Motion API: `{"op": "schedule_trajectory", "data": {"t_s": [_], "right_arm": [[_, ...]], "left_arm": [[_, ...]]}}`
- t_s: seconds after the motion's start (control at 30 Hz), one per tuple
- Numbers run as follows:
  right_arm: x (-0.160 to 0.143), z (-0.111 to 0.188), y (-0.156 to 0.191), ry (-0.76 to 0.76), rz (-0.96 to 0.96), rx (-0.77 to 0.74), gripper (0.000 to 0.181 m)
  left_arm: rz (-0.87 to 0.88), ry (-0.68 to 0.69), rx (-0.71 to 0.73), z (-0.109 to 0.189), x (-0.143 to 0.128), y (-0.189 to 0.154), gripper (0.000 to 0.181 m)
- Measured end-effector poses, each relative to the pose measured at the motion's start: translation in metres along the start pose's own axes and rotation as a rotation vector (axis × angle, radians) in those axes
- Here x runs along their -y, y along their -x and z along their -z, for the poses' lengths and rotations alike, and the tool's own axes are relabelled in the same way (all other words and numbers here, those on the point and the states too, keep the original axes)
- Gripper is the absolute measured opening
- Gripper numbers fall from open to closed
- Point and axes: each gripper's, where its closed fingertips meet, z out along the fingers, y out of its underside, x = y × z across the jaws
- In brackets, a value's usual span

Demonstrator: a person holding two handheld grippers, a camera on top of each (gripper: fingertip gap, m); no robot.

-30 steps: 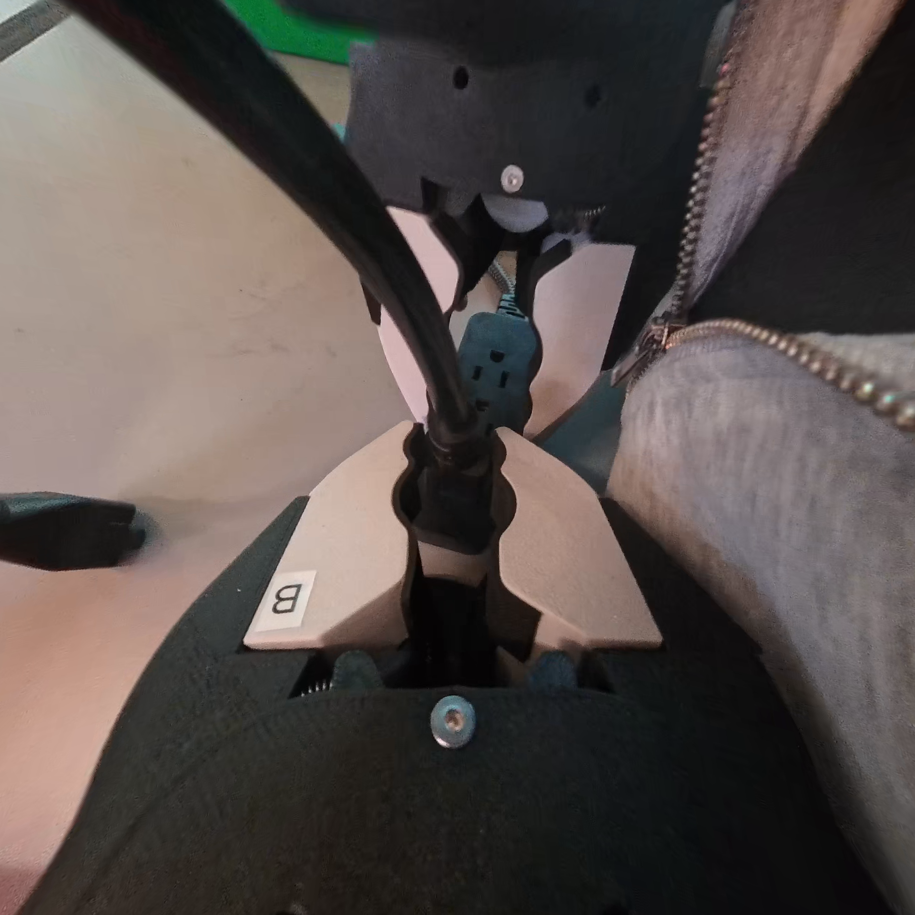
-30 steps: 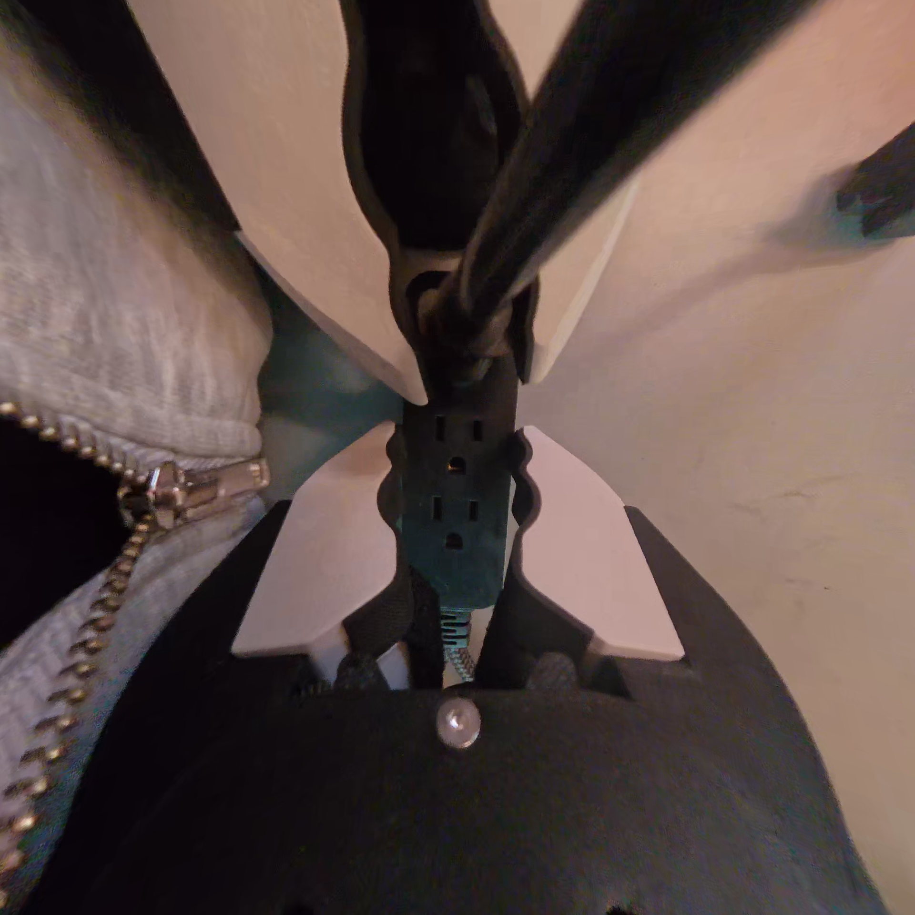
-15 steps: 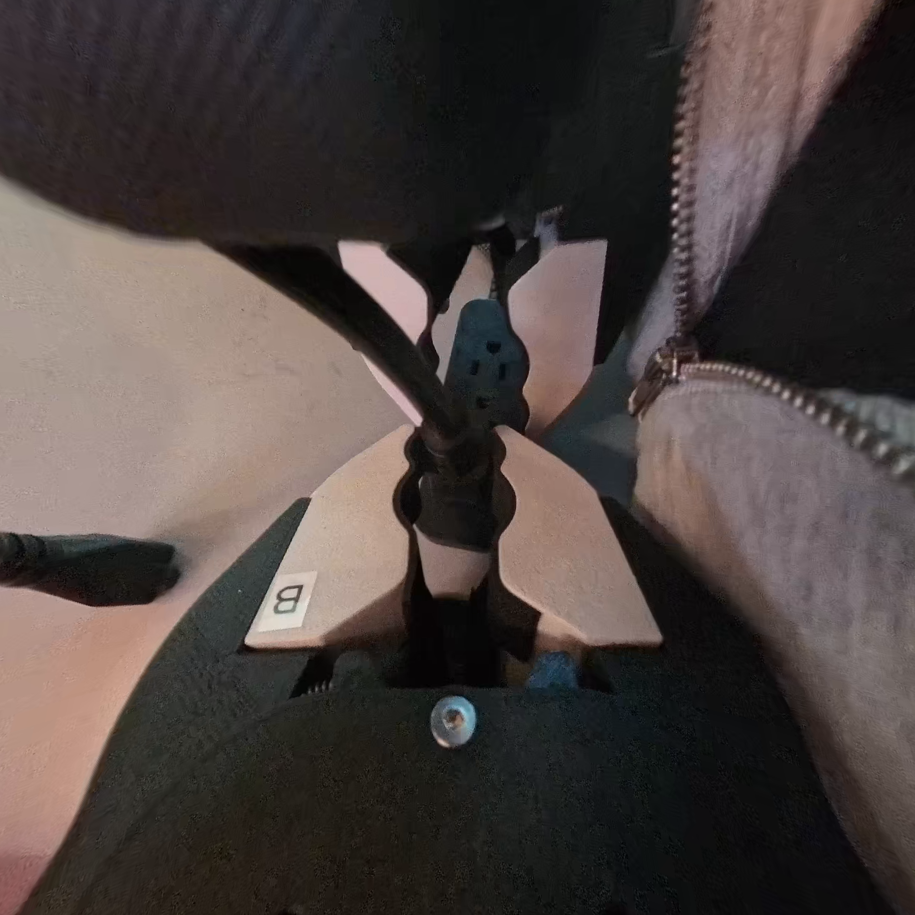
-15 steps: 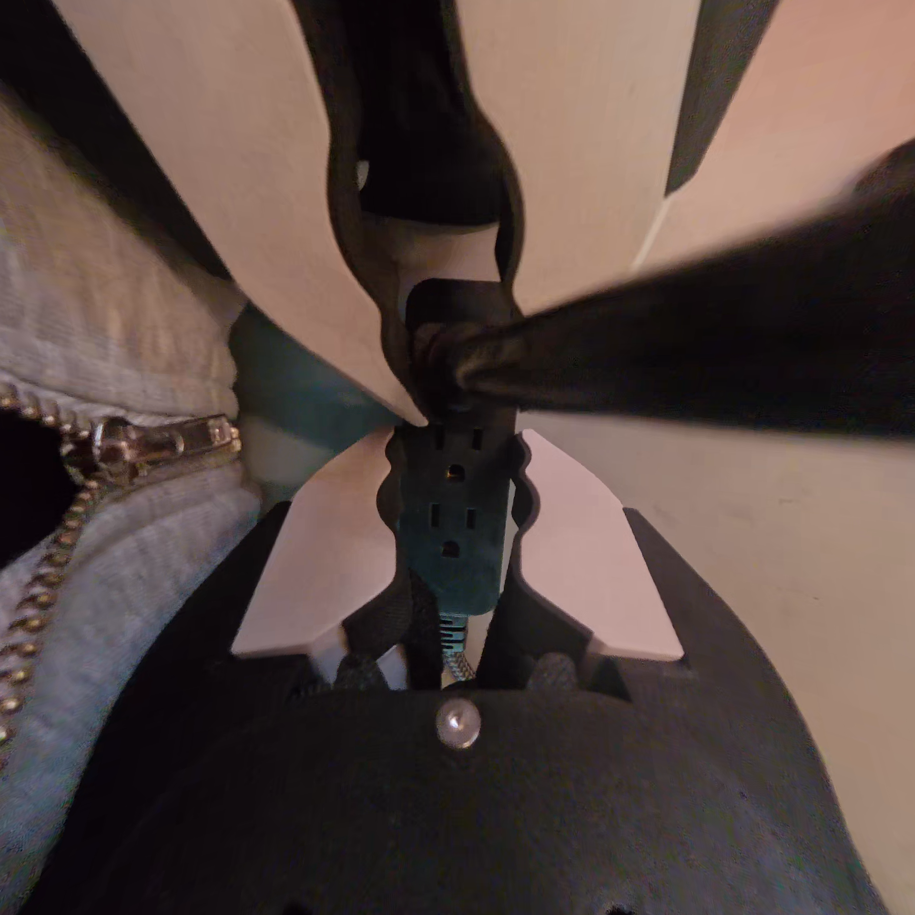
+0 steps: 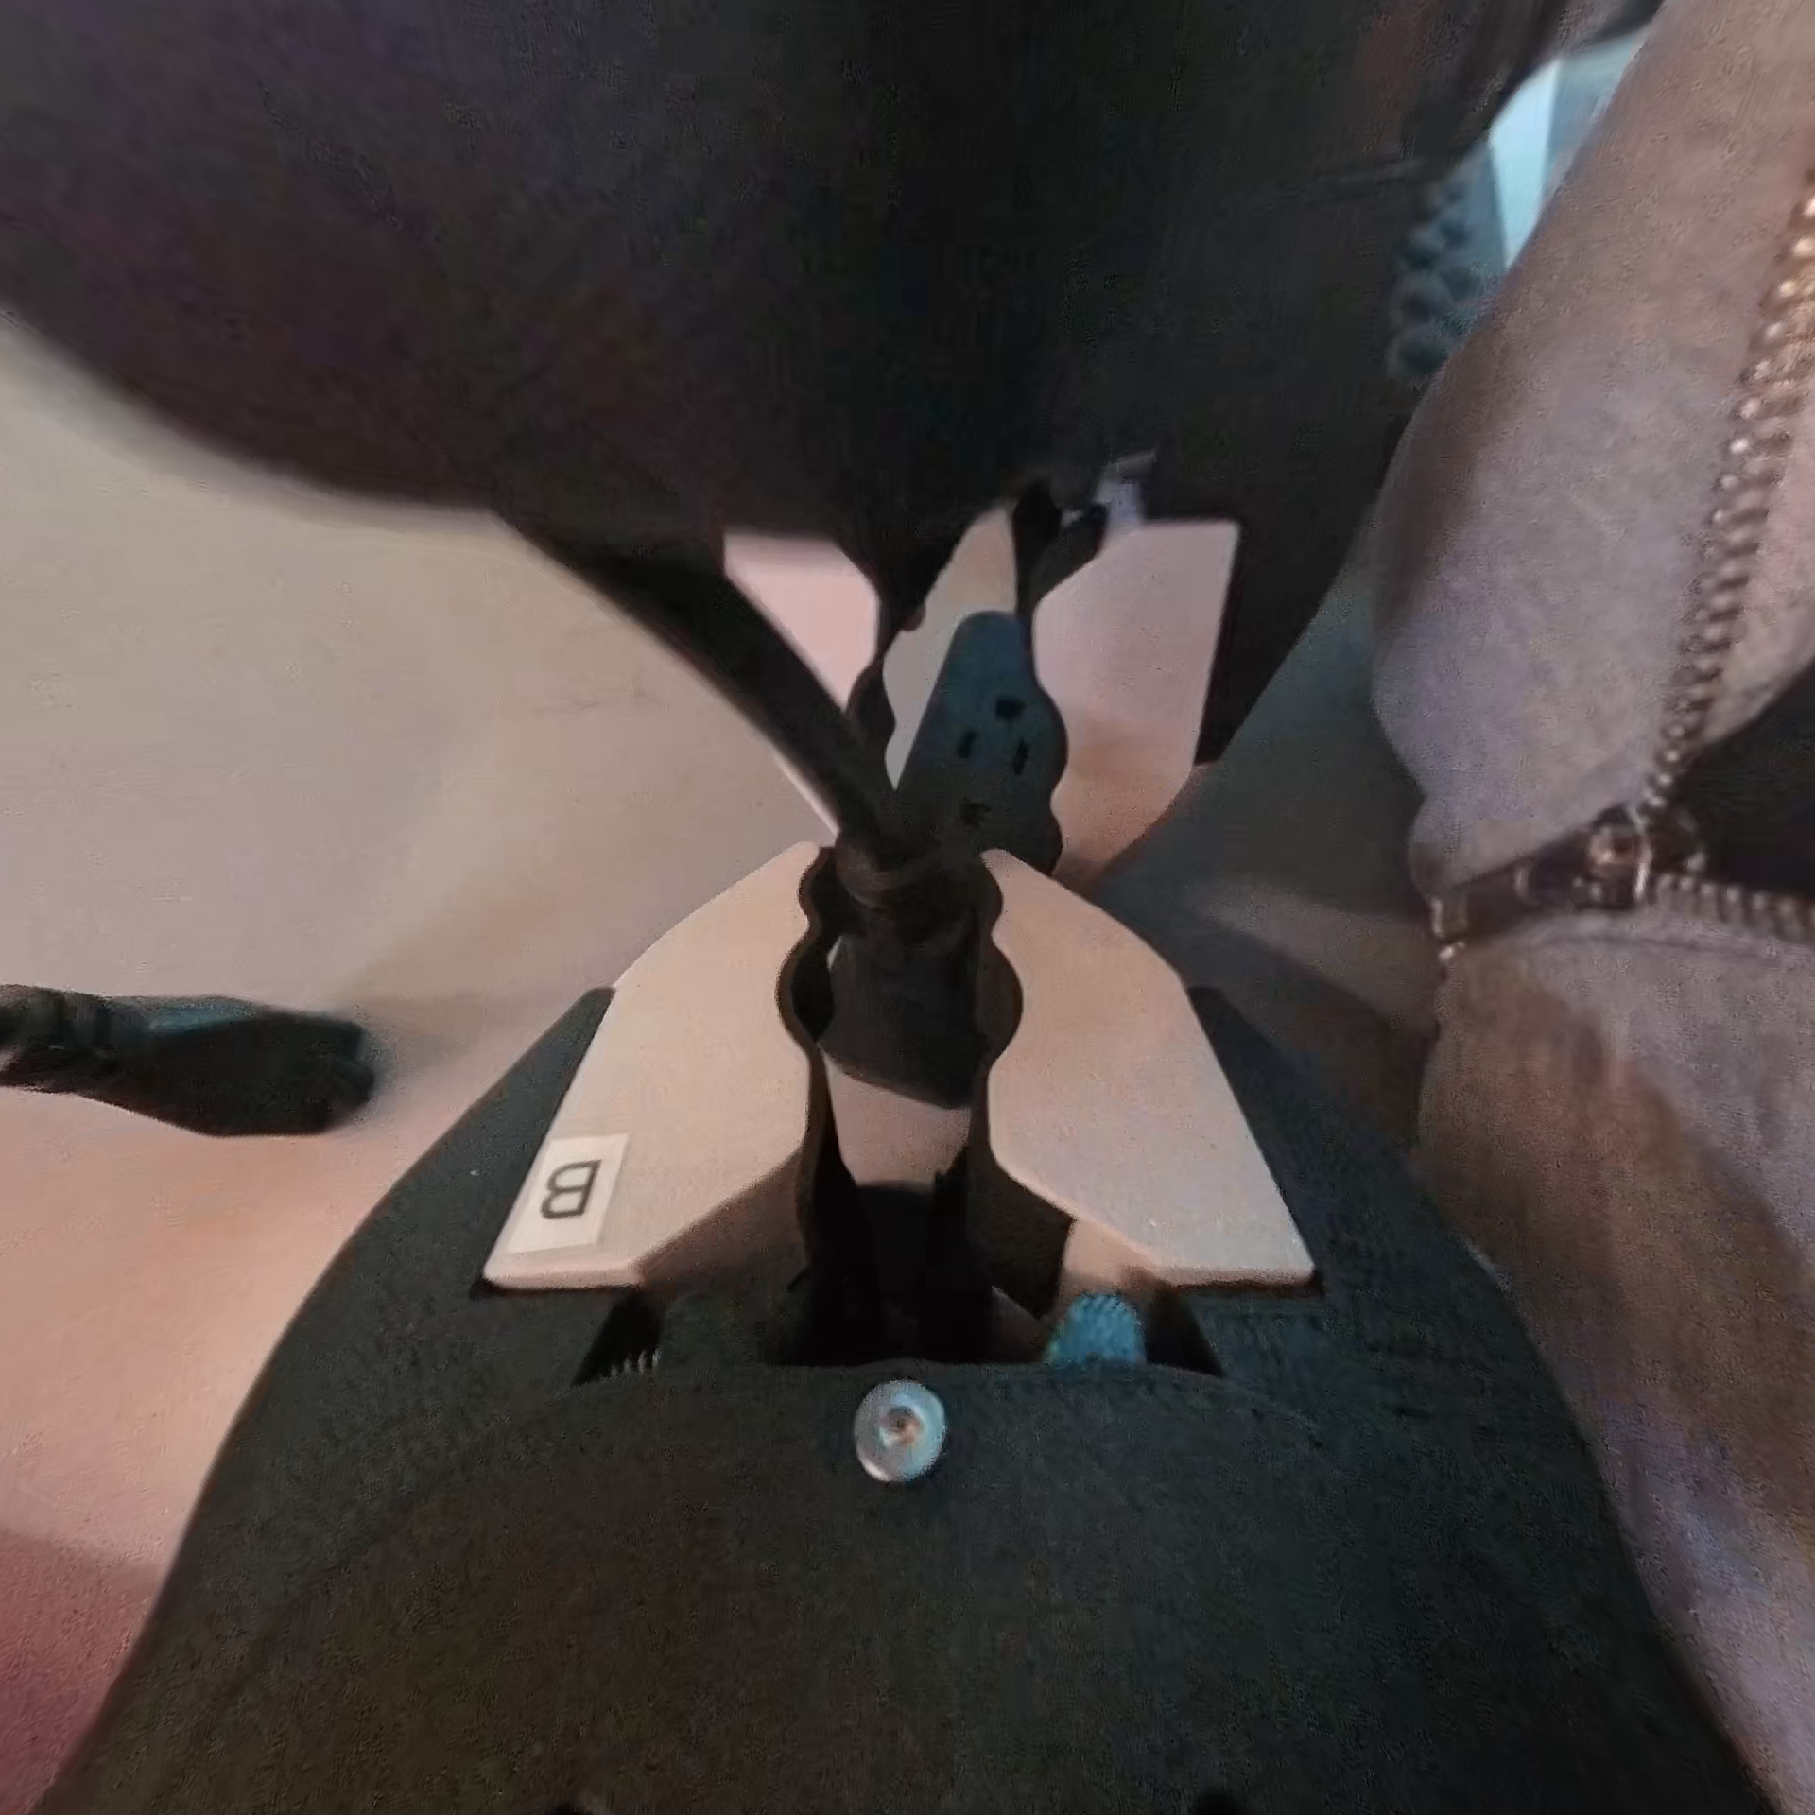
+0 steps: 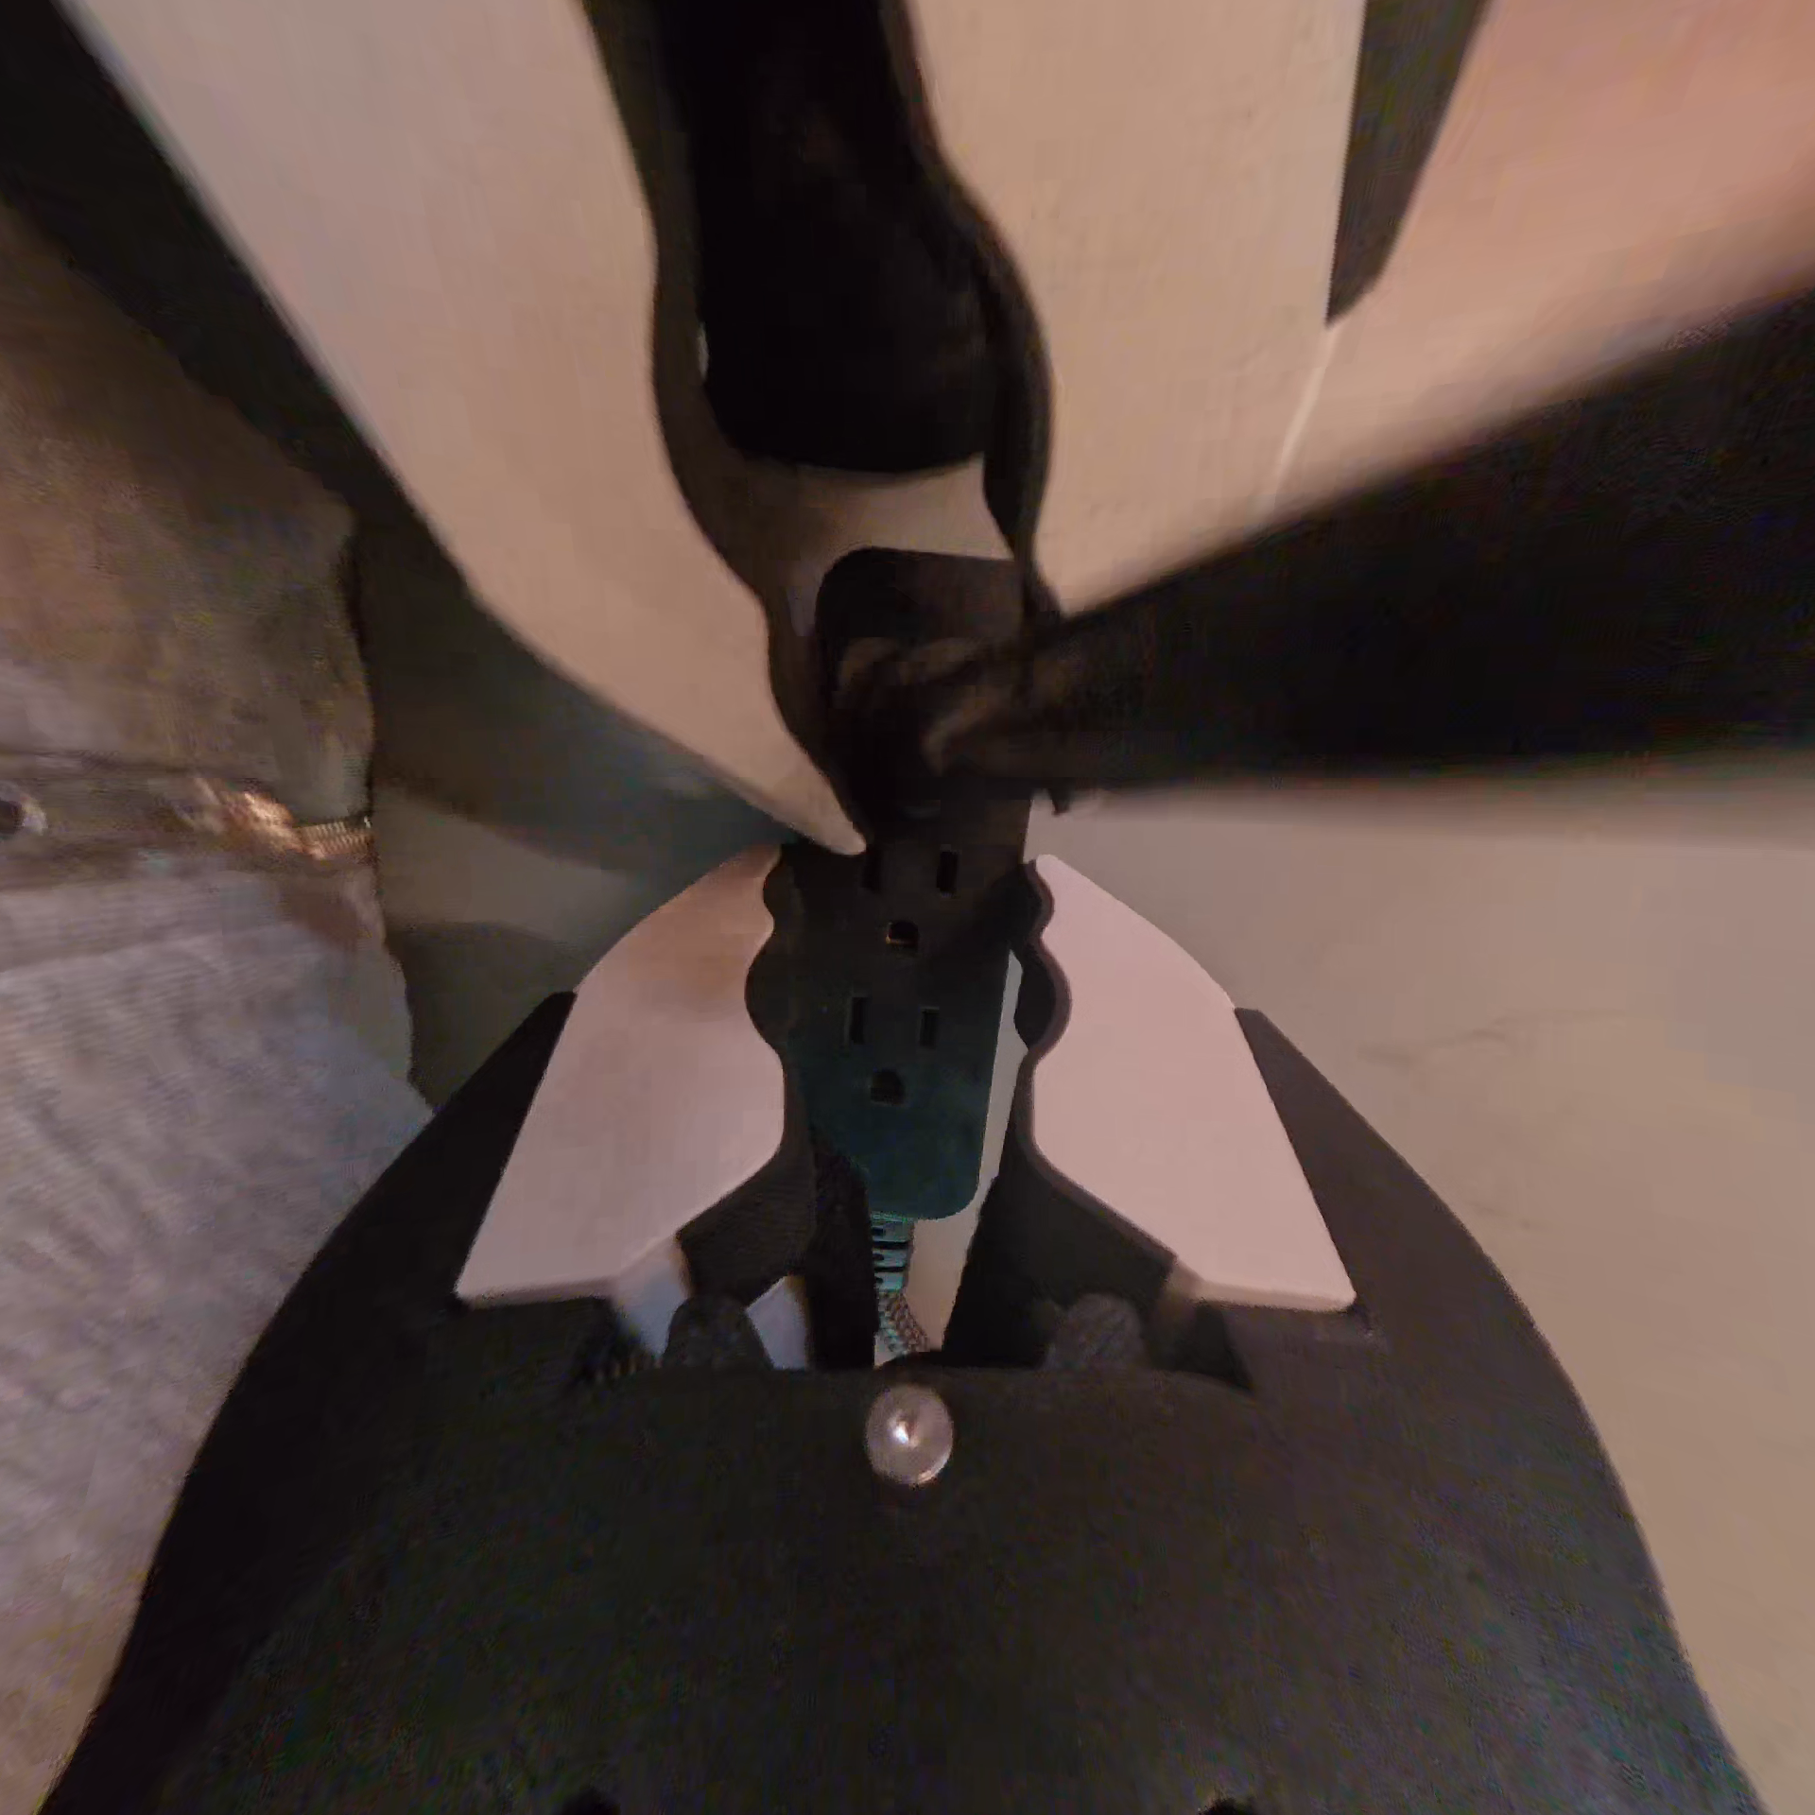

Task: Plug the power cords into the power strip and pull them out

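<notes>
Strip sits pinched in the right gripper jaws, above the table. Plug is pinched in the left gripper jaws and looks pushed into the strip's far socket. Two sockets are empty. Another plug lies on the table. A grey jacket crowds one side.

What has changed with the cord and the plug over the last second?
The black cord has swung from steeply upright to nearly level, off to the right in the right wrist view. The two tools have drawn closer. Unchanged: the left tool grips the plug at the power strip's far end, the right tool grips the strip, and a second plug lies on the table.
</notes>
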Motion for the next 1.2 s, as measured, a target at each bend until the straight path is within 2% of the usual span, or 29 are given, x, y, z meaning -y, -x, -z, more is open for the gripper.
{"op": "schedule_trajectory", "data": {"t_s": [0.07,0.17,0.2,0.3,0.47,0.57,0.67,0.8,0.9,1.0,1.07,1.2], "right_arm": [[-0.002,0.0,0.004,0.006,0.015,0.014,0.044],[0.001,-0.001,0.003,-0.046,-0.021,0.018,0.045],[0.001,0.0,0.002,-0.048,-0.032,0.019,0.045],[-0.005,0.001,0.004,0.015,0.002,0.015,0.043],[0.0,-0.001,0.004,-0.058,-0.029,0.021,0.045],[-0.003,0.0,0.005,0.001,0.01,0.035,0.043],[-0.002,0.0,0.009,-0.027,0.018,0.051,0.044],[-0.001,-0.001,0.005,-0.074,-0.046,0.044,0.045],[-0.001,0.0,0.006,-0.064,-0.009,0.043,0.044],[-0.001,-0.002,0.012,-0.086,-0.006,0.046,0.045],[0.002,-0.003,0.012,-0.137,-0.033,0.063,0.045],[0.0,-0.002,0.015,-0.114,-0.005,0.064,0.045]], "left_arm": [[-0.066,0.047,0.002,0.0,-0.001,-0.005,0.024],[0.049,-0.054,-0.063,0.006,-0.004,-0.001,0.024],[0.054,-0.041,-0.055,0.005,-0.003,0.0,0.024],[-0.073,0.036,-0.015,-0.002,0.003,-0.005,0.024],[0.062,-0.067,-0.062,0.005,-0.003,-0.002,0.024],[-0.029,-0.003,0.0,-0.002,0.004,-0.004,0.023],[-0.05,0.019,-0.021,0.002,0.002,-0.009,0.024],[0.105,-0.097,-0.05,0.004,-0.001,0.0,0.025],[-0.022,-0.003,0.032,0.0,0.004,-0.002,0.023],[-0.018,-0.009,-0.012,0.005,-0.003,-0.008,0.025],[0.037,-0.093,-0.022,0.009,-0.005,-0.005,0.025],[-0.08,-0.05,0.003,0.003,0.003,-0.011,0.023]]}}
